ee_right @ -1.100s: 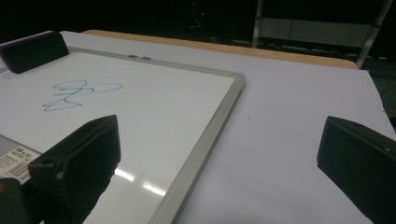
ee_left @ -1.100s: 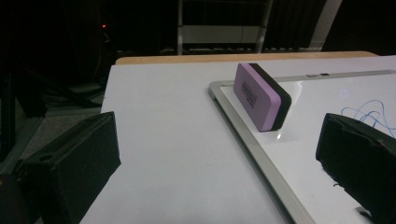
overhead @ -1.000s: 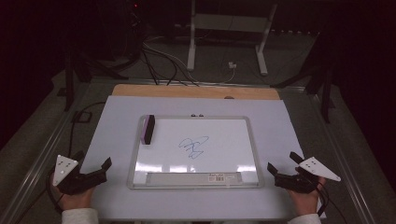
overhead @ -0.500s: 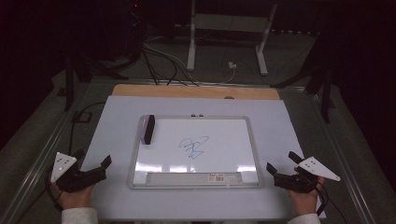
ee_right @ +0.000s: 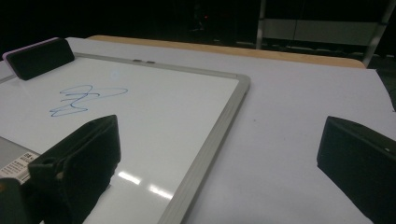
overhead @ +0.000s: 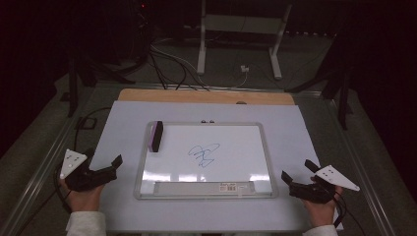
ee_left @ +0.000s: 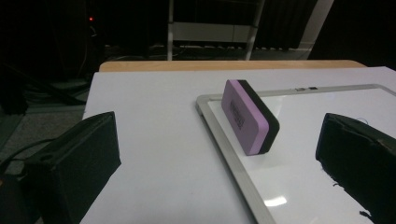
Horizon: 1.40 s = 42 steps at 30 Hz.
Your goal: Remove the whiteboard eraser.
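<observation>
Eraser: a purple block eraser with a black felt side (overhead: 156, 136) stands on its long edge at the far left corner of the whiteboard, just inside the frame; nothing holds it.
Eraser axis: in the high view its long axis runs near to far, along the board's left edge; the purple face looks left toward the frame, the black felt looks right toward the scribble. In the left gripper view the eraser (ee_left: 250, 115) shows its purple face with a dark printed label, and its near end rests on the white surface.
Whiteboard: a rectangular whiteboard with a silver-grey frame (overhead: 265, 147) lies flat in the middle of the counter, long sides running left to right, with a grey strip and a barcode label along its near edge.
Scribble: a blue marker scribble (overhead: 203, 155) sits near the board's middle, well apart from the eraser; in the right gripper view the scribble (ee_right: 84, 99) lies to the right of the eraser (ee_right: 39, 57).
Counter: a white-covered counter (overhead: 305, 132) with a bare wooden strip along its far edge.
Left gripper: the black left gripper (overhead: 114, 166) is held low in the left hand (overhead: 81, 196) near the counter's left edge, just left of the board, aimed right and slightly far; its fingers (ee_left: 77, 158) are wide apart and empty, the eraser seen between them farther off.
Right gripper: the black right gripper (overhead: 290, 181) is held in the right hand (overhead: 319, 209) at the board's near right corner, aimed left and slightly far; its fingers (ee_right: 79, 158) are spread wide, empty, straddling the board's right frame.
</observation>
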{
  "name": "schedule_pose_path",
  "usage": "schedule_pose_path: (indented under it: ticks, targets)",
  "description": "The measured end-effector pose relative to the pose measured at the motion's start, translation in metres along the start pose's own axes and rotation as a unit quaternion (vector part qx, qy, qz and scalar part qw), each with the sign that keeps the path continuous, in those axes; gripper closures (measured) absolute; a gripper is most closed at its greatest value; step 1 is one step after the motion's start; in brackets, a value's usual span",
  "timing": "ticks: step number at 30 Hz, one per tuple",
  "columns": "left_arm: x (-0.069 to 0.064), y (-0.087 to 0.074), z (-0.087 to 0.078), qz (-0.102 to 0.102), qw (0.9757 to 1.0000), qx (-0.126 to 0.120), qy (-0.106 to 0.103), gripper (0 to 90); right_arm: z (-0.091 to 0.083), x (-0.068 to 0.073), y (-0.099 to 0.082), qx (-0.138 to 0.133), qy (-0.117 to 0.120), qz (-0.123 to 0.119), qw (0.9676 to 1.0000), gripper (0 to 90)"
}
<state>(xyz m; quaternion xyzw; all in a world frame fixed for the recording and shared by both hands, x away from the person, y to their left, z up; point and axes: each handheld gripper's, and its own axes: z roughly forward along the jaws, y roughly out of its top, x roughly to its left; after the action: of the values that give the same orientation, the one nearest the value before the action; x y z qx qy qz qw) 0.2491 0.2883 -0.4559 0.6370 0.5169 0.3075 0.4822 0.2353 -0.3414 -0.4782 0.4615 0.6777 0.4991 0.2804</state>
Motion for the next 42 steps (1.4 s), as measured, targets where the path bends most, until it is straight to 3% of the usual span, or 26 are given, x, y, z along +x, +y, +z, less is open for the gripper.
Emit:
schedule_pose_path:
  ticks: [24,35,42]
  targets:
    - [-0.019,0.022,0.047,0.009,0.9996,0.015,-0.021,1.1,-0.001,-0.004,0.0,-0.003,-0.004,0.01,0.9999,0.0]
    - [-0.034,0.025,0.079,0.014,0.9985,0.043,-0.032,1.1,-0.001,-0.005,-0.001,-0.002,-0.005,0.012,0.9999,0.0]
    - [-0.038,0.024,0.091,0.013,0.9978,0.054,-0.037,1.1,-0.002,-0.005,-0.001,-0.002,-0.007,0.013,0.9999,0.0]
